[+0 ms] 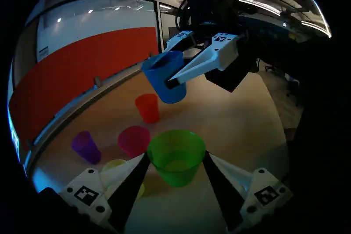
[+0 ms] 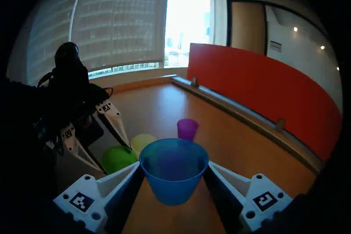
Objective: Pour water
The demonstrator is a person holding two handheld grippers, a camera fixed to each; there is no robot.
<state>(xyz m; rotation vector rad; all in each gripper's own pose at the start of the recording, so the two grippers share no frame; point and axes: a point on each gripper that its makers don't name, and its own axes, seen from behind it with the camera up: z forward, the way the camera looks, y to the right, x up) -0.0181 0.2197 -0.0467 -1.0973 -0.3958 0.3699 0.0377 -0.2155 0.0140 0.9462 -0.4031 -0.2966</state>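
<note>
Gripping the blue cup (image 2: 174,170) on both sides, the right gripper (image 2: 174,167) is closed to cup width and holds it in the air, above and beyond the green cup (image 1: 177,157). The left gripper (image 1: 176,155) clamps the green cup the same way. Beside and beyond the green cup, red (image 1: 148,107), pink (image 1: 134,139), purple (image 1: 85,146) and yellow (image 1: 115,164) cups stand on the table (image 1: 228,115). To pour well, bring the blue rim over the green mouth, tip slowly and keep green level; whether blue holds water I cannot tell
</note>
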